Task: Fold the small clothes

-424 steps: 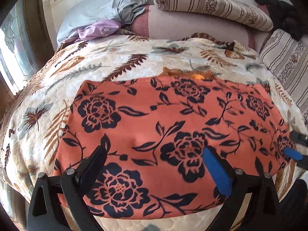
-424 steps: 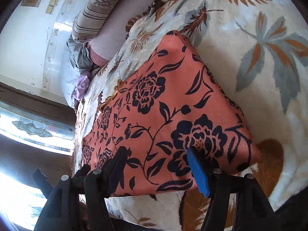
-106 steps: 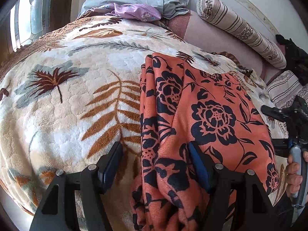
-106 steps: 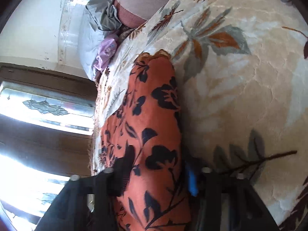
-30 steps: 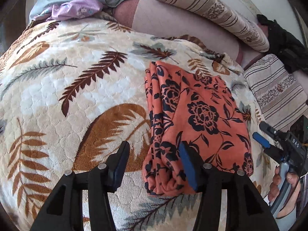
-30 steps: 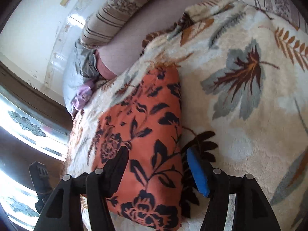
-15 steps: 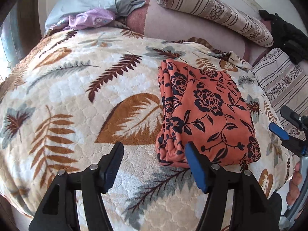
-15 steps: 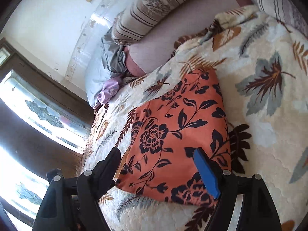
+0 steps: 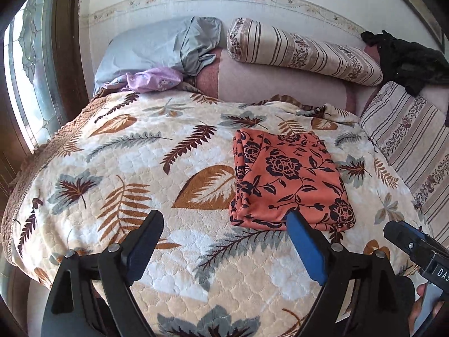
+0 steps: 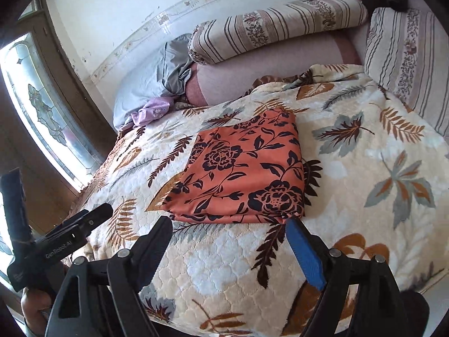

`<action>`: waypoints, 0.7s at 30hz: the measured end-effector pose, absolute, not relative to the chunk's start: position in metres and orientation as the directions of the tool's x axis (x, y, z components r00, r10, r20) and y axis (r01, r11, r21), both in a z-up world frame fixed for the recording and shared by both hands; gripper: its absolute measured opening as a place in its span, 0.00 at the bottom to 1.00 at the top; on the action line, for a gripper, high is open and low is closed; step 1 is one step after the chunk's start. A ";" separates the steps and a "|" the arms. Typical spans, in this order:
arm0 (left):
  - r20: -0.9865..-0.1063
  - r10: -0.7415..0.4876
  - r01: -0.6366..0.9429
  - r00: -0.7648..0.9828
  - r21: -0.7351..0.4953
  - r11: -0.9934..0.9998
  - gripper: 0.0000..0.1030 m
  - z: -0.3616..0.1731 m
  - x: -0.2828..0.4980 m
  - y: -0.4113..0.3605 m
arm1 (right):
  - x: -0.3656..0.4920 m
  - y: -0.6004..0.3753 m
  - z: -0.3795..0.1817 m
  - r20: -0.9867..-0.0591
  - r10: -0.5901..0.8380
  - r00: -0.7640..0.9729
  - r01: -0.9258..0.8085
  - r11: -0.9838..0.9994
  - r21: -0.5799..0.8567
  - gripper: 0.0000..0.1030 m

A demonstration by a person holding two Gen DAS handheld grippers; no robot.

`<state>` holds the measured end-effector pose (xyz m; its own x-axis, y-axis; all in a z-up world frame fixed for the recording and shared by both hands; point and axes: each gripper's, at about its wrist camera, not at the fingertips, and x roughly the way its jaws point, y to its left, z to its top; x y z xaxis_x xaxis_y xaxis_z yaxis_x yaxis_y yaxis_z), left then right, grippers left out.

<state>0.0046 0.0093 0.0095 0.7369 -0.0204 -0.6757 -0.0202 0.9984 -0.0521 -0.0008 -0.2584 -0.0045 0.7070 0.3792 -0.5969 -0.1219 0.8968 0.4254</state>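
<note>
Both grippers withdrawn, jaws opening; garment [image 9: 289,179] folded.

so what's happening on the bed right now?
A person with a claw in each hand is folding clothes. The orange cloth with dark flowers lies folded into a compact rectangle on the leaf-patterned quilted blanket. Both the left claw and the right claw are open, their jaws having just been opening, with nothing between them, and sit on the near side of the cloth. The fold looks done.
</note>
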 end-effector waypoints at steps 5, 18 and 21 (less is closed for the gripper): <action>-0.648 -0.023 -0.012 0.761 -0.050 0.999 0.87 0.034 -0.010 0.003 | -0.016 -0.260 0.015 -0.553 0.330 0.765 -0.115 0.915 0.387 0.84; -0.676 -0.028 -0.011 0.737 -0.053 0.999 0.99 0.035 0.001 -0.019 | -0.004 -0.266 0.019 -0.588 0.252 0.769 -0.072 0.947 0.312 0.84; -0.703 -0.018 -0.025 0.711 -0.050 0.998 0.99 0.027 0.010 -0.019 | 0.004 -0.264 0.012 -0.622 0.252 0.741 -0.072 0.952 0.298 0.84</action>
<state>0.0100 -0.0193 0.0274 0.7110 -0.0180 -0.7030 -0.0245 0.9984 -0.0504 0.0035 -0.2636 0.0122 0.7413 0.2516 -0.6222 -0.0725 0.9517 0.2984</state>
